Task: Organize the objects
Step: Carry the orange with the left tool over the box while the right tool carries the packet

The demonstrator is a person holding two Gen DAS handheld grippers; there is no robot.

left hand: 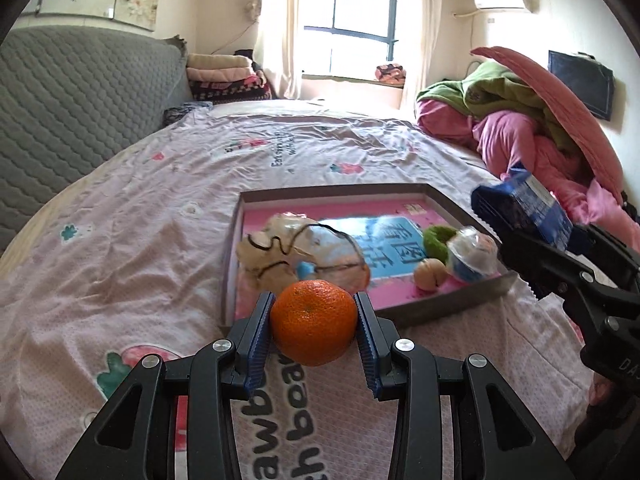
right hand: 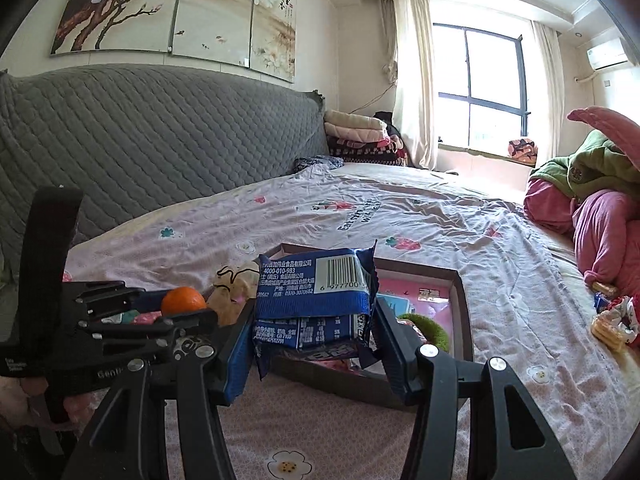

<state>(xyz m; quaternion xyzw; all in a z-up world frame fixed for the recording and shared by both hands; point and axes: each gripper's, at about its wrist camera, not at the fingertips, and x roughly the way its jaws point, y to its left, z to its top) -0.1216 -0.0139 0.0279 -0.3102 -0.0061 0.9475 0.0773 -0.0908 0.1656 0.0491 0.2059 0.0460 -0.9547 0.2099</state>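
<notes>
1. The left gripper (left hand: 315, 322) is clamped on an orange (left hand: 314, 322); both blue pads press its sides and hold it above the bedsheet (left hand: 120, 216), just in front of the tray's near rim.
2. The right gripper (right hand: 312, 320) is closed on a blue snack pack (right hand: 316, 300), barcode side up, lifted off the bed. In the left wrist view the same pack (left hand: 524, 208) sits in that gripper at the right edge, above the tray's right corner.
3. The tray (left hand: 336, 192), a shallow box with a dark rim and pink lining, lies flat on the bedsheet between the two grippers' lines of sight.
4. Inside the tray: a crumpled clear bag with a black cord (left hand: 296, 256) at the left, a green scrunchie (left hand: 438, 240), a small tan item (left hand: 429, 275) and a clear wrapped item (left hand: 472, 256) at the right.
5. A pile of pink and green bedding (left hand: 532, 120) sits at the bed's right side; more snack packs (right hand: 608, 328) lie on the sheet beside it.
</notes>
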